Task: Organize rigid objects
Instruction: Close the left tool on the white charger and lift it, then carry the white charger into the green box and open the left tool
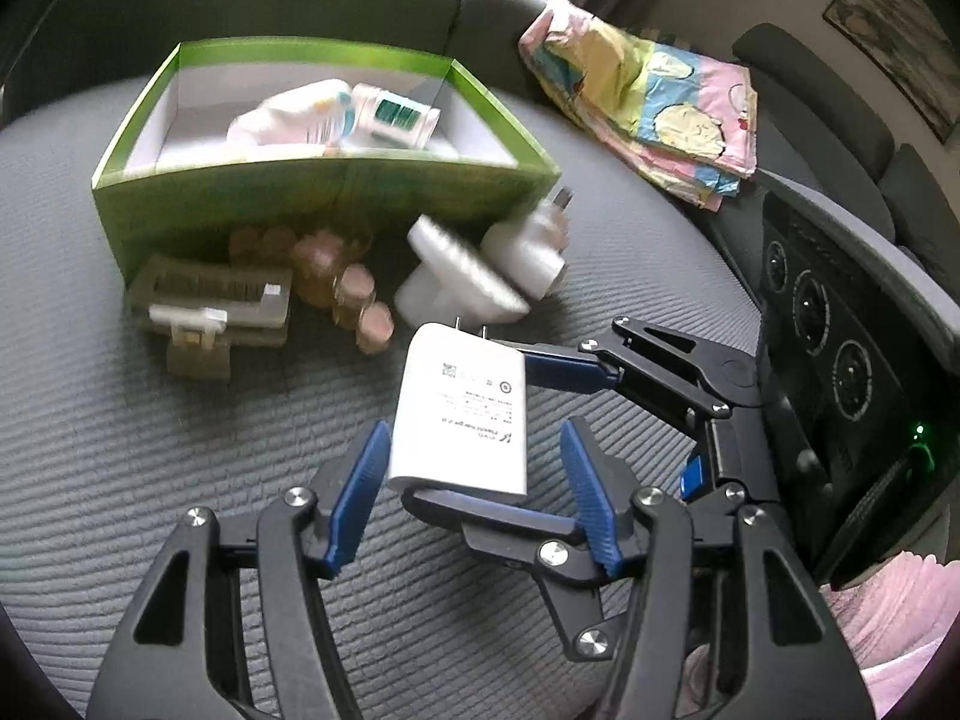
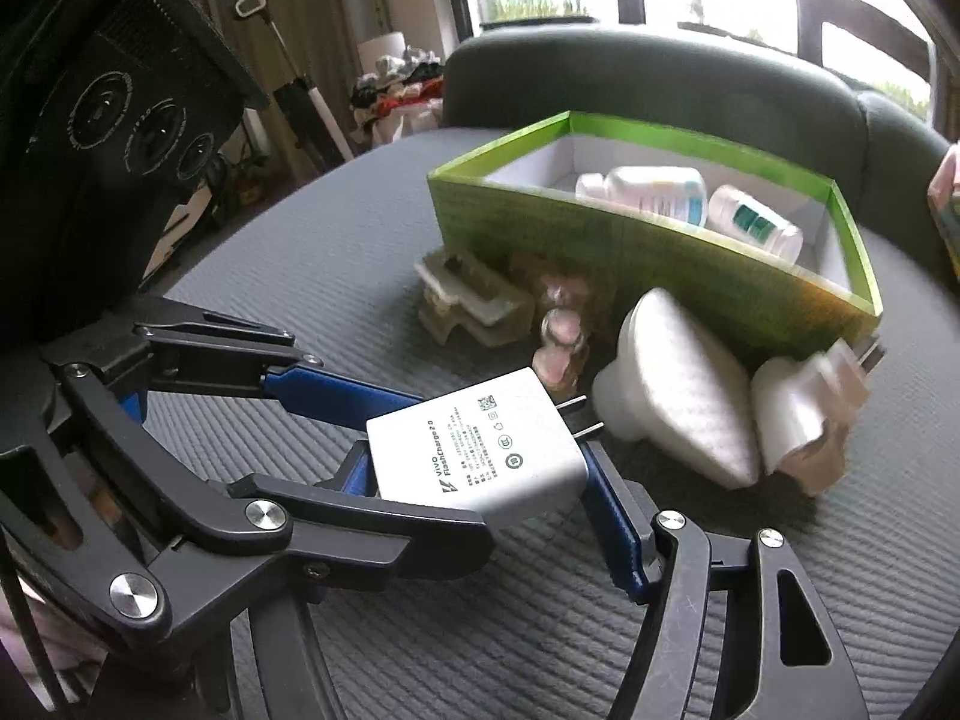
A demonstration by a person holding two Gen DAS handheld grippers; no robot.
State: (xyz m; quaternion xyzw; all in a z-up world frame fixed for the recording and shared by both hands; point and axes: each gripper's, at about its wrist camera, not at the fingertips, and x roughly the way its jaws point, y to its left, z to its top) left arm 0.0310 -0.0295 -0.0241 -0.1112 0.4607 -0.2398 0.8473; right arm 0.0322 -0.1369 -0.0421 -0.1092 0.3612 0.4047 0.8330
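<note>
The left gripper (image 1: 474, 438) and right gripper (image 2: 477, 462) meet over the near part of a grey cushion (image 1: 180, 480) and both clamp one white charger (image 1: 459, 414). The right gripper comes in from the right and presses its pads on the charger's two ends, one by the prongs and one at the base. The left gripper takes it across the width. In its own view the left pad sits against the charger's side, while a sliver of gap seems to show at the right pad; the other view shows its fingers hard on both sides. The charger is clear of the cushion, label up, prongs pointing far.

Just beyond lie two white plugs (image 1: 462, 282), touching each other. Left of them is a cluster of small brown vials (image 1: 342, 276), then an olive tray (image 1: 216, 300). All three sit against the near wall of an open green box (image 1: 324, 198). Inside it lie two white bottles (image 1: 390, 114). Far right, a folded patterned cloth (image 1: 648, 96) rests on the cushion.
</note>
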